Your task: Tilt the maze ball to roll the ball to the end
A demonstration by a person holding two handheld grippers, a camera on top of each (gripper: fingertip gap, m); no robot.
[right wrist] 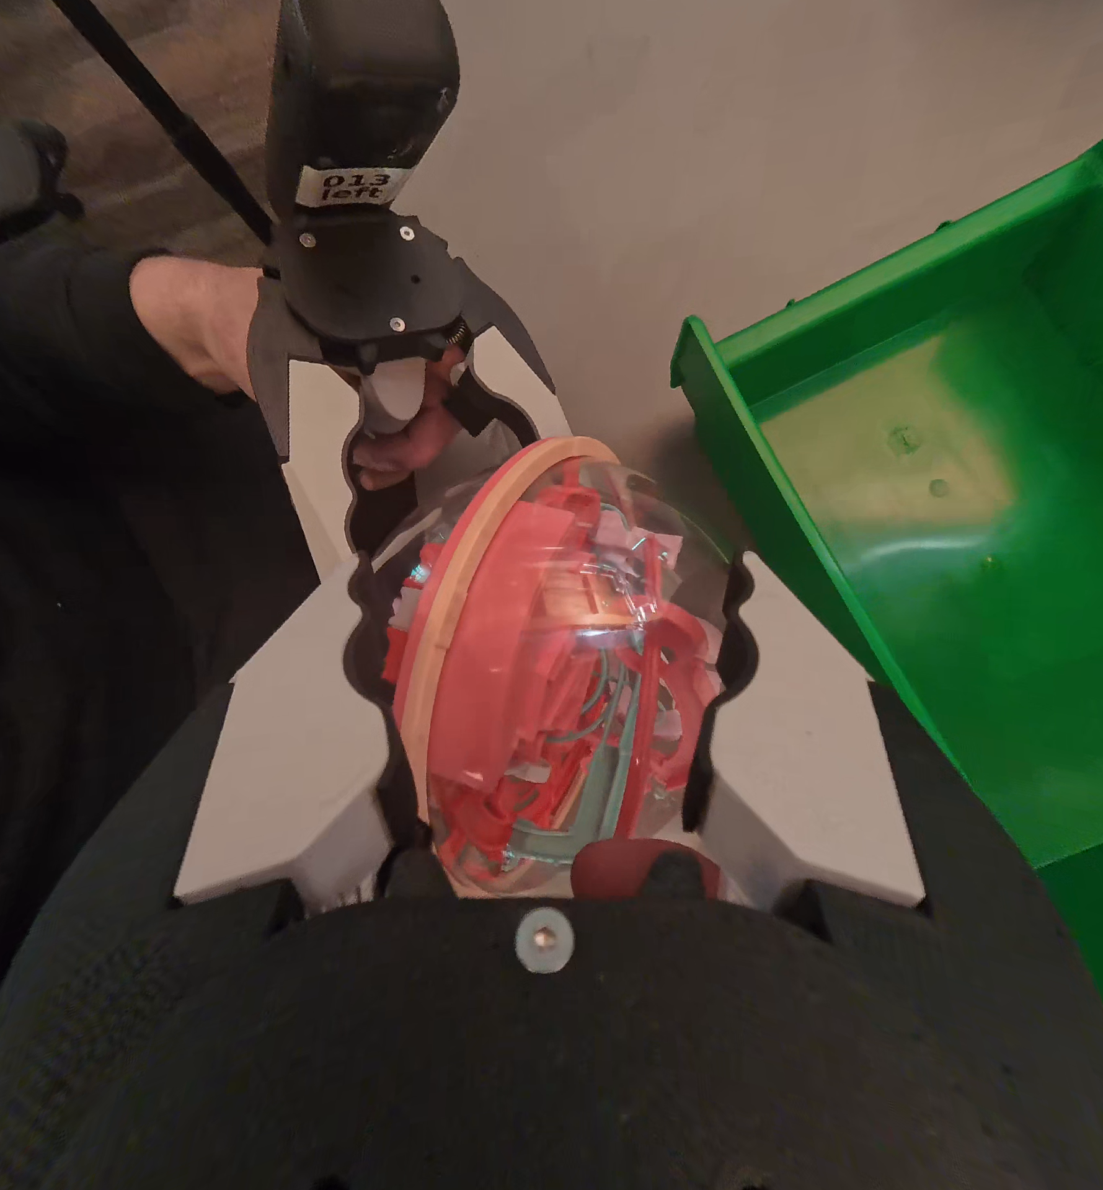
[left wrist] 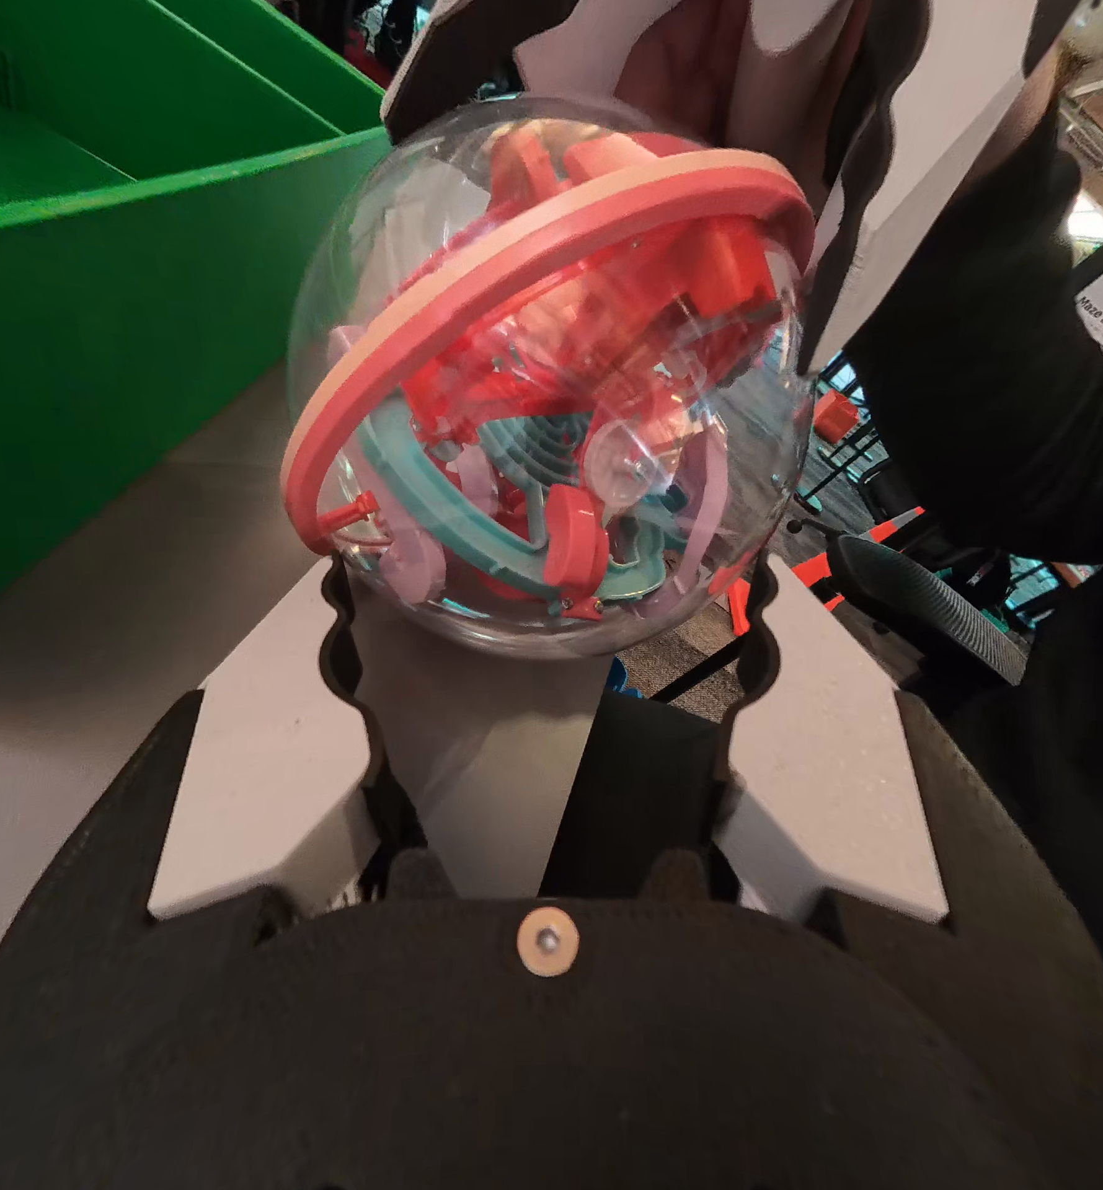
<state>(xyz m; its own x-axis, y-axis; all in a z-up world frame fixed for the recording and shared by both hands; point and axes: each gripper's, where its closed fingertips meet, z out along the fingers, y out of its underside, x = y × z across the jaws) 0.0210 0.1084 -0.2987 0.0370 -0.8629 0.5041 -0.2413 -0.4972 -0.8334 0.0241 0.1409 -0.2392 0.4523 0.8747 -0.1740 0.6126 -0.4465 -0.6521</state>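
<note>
Nearest in the right wrist view, the right claw (right wrist: 545, 650) grips the one maze ball (right wrist: 561, 676) there is: a clear sphere (left wrist: 545, 380) with a pink-and-cream band around its middle. It sits deep between the two wavy black pads (right wrist: 738, 650), which press on its sides. The sphere is a container of sorts, packed with red, teal and lilac track pieces. The little rolling ball inside I cannot pick out.

From the left wrist view, the left claw (left wrist: 545, 583) stands wide, its two fingertips (left wrist: 336, 599) at the sphere's lower flanks. Whether they press on the shell or only touch it, I cannot tell. The maze ball is up off the pale tabletop (left wrist: 117, 644), carried between the two claws, with the band tilted.

Beyond it, in the right wrist view, a person's hand (right wrist: 194, 328) grips the handle of the left claw, which bears a white sticker. A dark sleeve fills that side of the view.

Further back on the tabletop lies one green bin (right wrist: 922, 515), a divided plastic tray (left wrist: 149, 193). The compartments I can see have nothing in them. Past the tabletop edge there is carpeted floor (left wrist: 684, 650) and the mesh back of a dark office chair (left wrist: 922, 618).
</note>
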